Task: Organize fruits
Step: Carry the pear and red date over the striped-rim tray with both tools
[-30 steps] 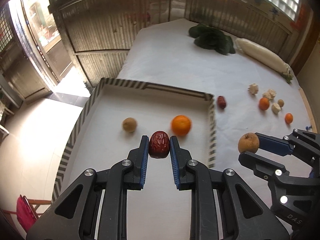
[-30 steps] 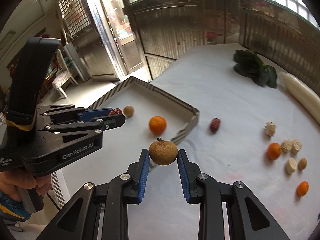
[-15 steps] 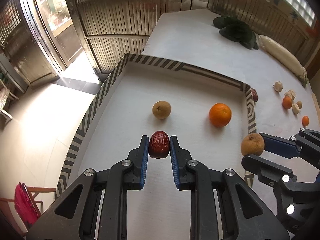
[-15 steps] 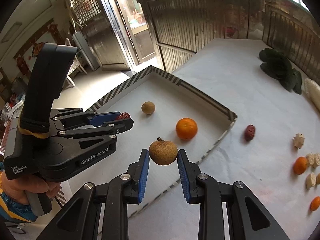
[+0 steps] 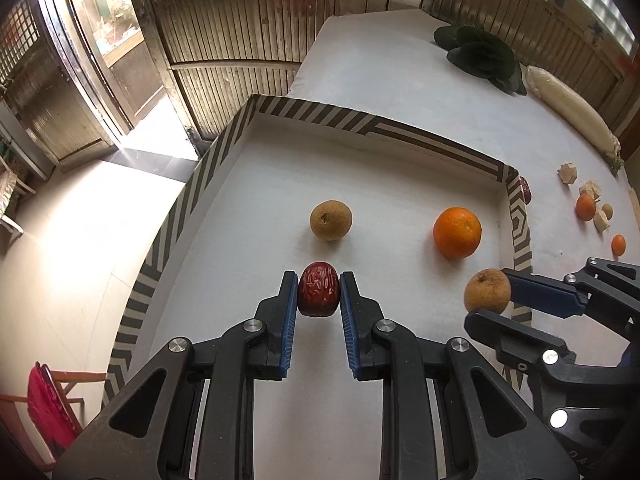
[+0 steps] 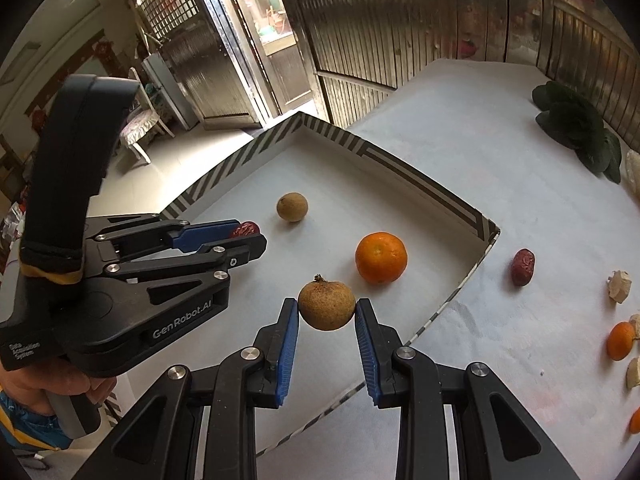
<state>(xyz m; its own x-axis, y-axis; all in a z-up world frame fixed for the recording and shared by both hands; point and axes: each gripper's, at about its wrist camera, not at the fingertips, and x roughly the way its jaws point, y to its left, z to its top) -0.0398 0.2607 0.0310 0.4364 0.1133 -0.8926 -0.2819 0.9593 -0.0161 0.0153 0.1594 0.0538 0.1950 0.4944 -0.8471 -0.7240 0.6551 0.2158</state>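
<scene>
A white-covered table [image 5: 380, 72], backed by slatted wooden walls and an open doorway, was shown from both wrist views. On it, directly beneath and ahead of both tools, a shallow tray [image 5: 404, 132] with a striped rim was seen; its white floor held a brown longan [image 5: 331, 220] and an orange [image 5: 457, 233], well apart from each other.

The left gripper [image 5: 319, 290] was seen clenched on a wrinkled red date [image 5: 318, 289], held between the blue pads [image 5: 289, 322] with its long axis running roughly along the fingers, above the tray floor. The resting longan lay just ahead of this tool and the orange ahead and to its right.

The right gripper [image 6: 327, 308] was seen clamped on a second longan [image 6: 327, 302], stem uppermost, held near the tray's near-right rim; the orange lay just ahead of it and slightly to its right.

Beyond the tray's right wall, a second date [image 6: 522, 266], small oranges [image 6: 619, 340] and pale chunks [image 6: 619, 286] were left on the cloth, with leafy greens [image 5: 482, 58] and a white radish [image 5: 568, 108] farther off.

The coming move was judged to be a set-down: the date nearly above bare floor just short of the resting longan, the left tool being the nearer to that fruit, while the held longan would need carrying forward and left to join its match.
</scene>
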